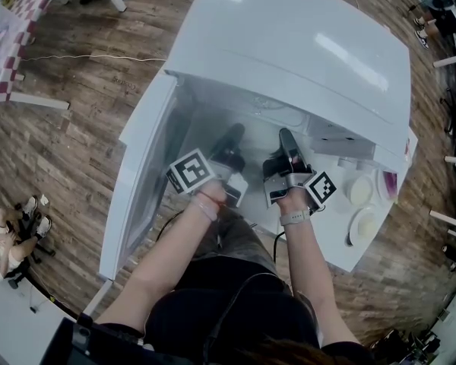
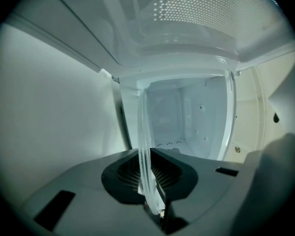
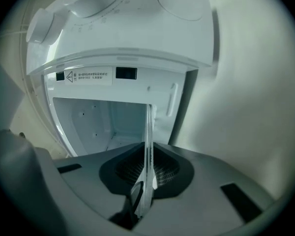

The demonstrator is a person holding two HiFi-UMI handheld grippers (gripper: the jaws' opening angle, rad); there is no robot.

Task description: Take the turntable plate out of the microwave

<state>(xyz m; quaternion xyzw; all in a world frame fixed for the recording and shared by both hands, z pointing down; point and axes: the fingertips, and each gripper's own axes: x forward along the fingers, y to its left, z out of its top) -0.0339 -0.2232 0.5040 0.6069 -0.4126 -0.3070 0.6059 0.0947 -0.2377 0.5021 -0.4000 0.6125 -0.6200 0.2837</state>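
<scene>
plate (image 2: 143, 146) is hanging in the microwave (image 1: 289, 44) mouth, showing edge-on to me in both gripper views. i'm watching the left gripper (image 2: 150, 181) clamping its rim, and the right gripper (image 3: 146, 173) clamping it too. door (image 1: 140, 166) is standing open at left.

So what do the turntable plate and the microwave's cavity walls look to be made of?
The turntable plate looks like clear, glossy glass: the cavity shows through it, though clear plastic can't be excluded. The microwave cavity walls look like painted or enamelled metal: smooth, pale white, with a soft sheen.
</scene>
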